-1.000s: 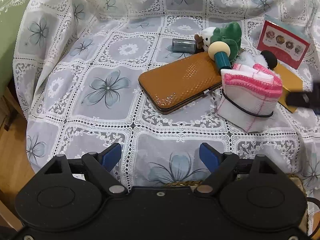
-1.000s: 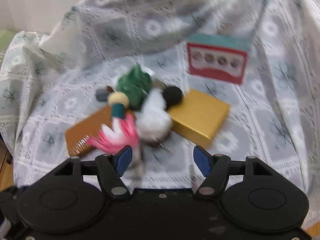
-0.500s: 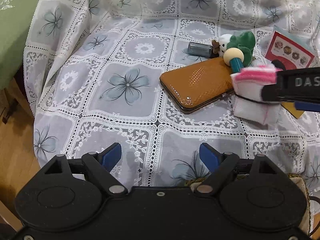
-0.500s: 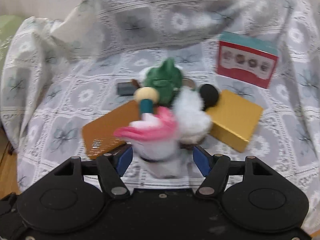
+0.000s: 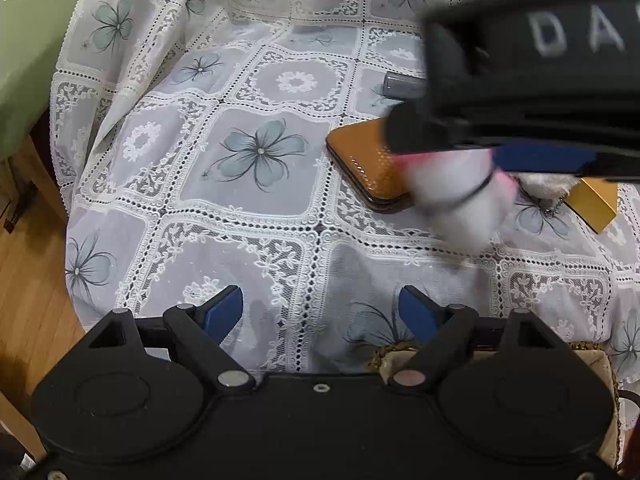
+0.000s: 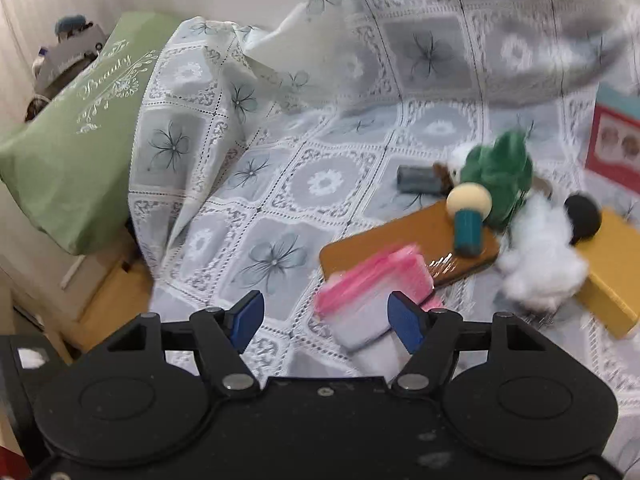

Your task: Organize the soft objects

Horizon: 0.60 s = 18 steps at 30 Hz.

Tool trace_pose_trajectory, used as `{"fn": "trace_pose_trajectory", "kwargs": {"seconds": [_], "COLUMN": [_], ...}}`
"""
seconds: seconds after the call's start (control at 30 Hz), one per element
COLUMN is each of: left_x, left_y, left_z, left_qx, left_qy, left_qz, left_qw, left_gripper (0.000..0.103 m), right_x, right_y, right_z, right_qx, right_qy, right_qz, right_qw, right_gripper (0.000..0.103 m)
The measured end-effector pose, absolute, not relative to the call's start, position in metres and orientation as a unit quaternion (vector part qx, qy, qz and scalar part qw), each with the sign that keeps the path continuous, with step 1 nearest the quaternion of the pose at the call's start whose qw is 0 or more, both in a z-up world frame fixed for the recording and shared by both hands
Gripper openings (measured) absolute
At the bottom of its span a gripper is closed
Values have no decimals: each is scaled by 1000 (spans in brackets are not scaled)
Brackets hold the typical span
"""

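Observation:
A folded pink and white cloth bundle [image 6: 372, 296] with a black band lies on the lace-covered seat, blurred, close against the right finger [image 6: 404, 320] of my right gripper [image 6: 326, 318], whose jaws are wide open. The bundle also shows in the left wrist view [image 5: 456, 200], under the right gripper's black body [image 5: 520, 80]. A green plush [image 6: 500, 172], a white fluffy toy [image 6: 540, 256] with a black ball [image 6: 582, 220], and a peg doll [image 6: 468, 220] lie behind it. My left gripper [image 5: 322, 316] is open and empty, low over the seat's front.
A brown leather case [image 6: 400, 244], a grey tube [image 6: 418, 178], a yellow box [image 6: 612, 272] and a red card box [image 6: 616, 148] lie on the lace cloth [image 5: 260, 152]. A green cushion [image 6: 68, 160] sits at the left. A woven basket rim [image 5: 392, 350] shows under the left gripper.
My right gripper swung left, so the objects shifted right in its view, and the cloth bundle now lies by its right finger. In the left view it now looms large and blurred.

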<state>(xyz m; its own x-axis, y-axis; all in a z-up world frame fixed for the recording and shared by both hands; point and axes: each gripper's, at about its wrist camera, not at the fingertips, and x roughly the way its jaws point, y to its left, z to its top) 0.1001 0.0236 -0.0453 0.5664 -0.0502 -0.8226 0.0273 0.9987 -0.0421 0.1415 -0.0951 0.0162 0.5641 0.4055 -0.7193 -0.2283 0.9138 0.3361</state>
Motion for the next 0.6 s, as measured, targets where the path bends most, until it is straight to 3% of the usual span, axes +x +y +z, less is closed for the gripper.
{"fn": "trace_pose_trajectory", "kwargs": {"seconds": [0.33, 0.6], "left_x": [107, 116], "left_y": [8, -6], "left_z": [-42, -38], "left_qx": [7, 29], "left_qy": [440, 405], "left_qz": [-40, -56], "left_qw": [897, 912], "left_gripper": [82, 86], "right_x": [125, 126], "right_y": [-155, -181], "right_z": [26, 4], "right_qx": [138, 92], "right_qy": [406, 414], "right_qz": [98, -3], "right_qw": [898, 906], "right_gripper": [68, 68]}}
